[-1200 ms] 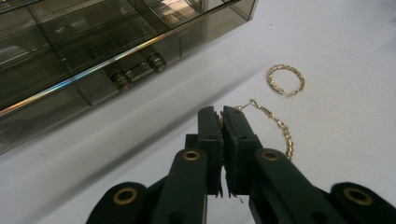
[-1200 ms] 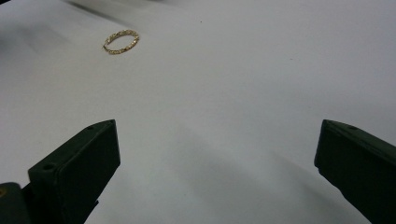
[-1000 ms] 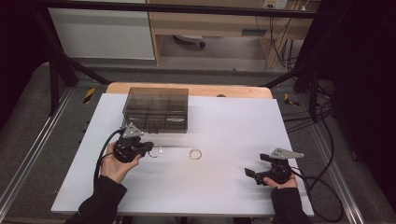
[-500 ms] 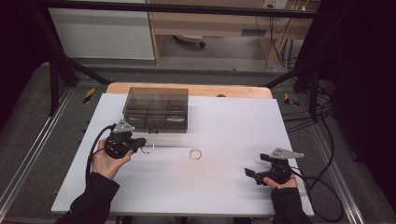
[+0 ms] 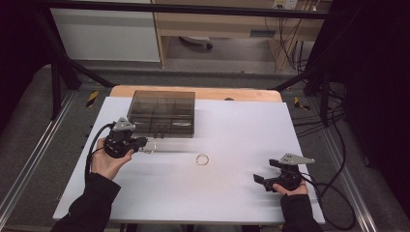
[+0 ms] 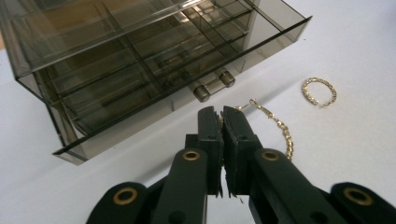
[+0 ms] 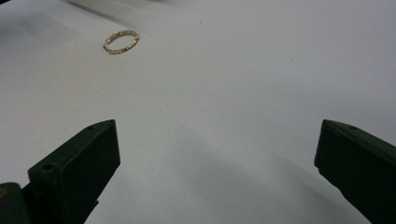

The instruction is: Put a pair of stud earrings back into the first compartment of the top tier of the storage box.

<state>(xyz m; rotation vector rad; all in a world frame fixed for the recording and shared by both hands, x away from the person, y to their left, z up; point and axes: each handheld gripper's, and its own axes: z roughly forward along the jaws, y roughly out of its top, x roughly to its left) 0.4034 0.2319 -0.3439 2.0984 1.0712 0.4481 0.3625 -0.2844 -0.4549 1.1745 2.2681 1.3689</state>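
- Left tool [image 6: 222, 116] was clamped on a gold chain [image 6: 280, 130], jaws pressed together with the links pinched at the tips; the free length trailed off to one side of the jaws and lay on the white bench [image 5: 232, 193].
- Straight ahead of those jaws, close by, sat the smoked-plastic organiser box [image 6: 140, 60] — its small front handle [image 6: 214, 87] nearly in line with the tips, a little beyond them.
- From the high view I placed the left tool [image 5: 140, 143] just in front of the box [image 5: 162, 112], at its near-left corner, pointing across the bench toward the middle.
- A second piece, a small gold ring-shaped chain [image 5: 202, 159], lay loose near the bench's centre, apart from both tools and from the box.
- Right tool [image 7: 215, 154] stood wide open and held nothing; the ring-shaped chain [image 7: 121, 41] lay well ahead of it and toward its left jaw.
- I judged the left hand [image 5: 109, 162] nearer the box, so any drop into a compartment would fall to it — the box's long side ran across the line of its jaws.
- I could not tell whether the box's drawer was open or shut.
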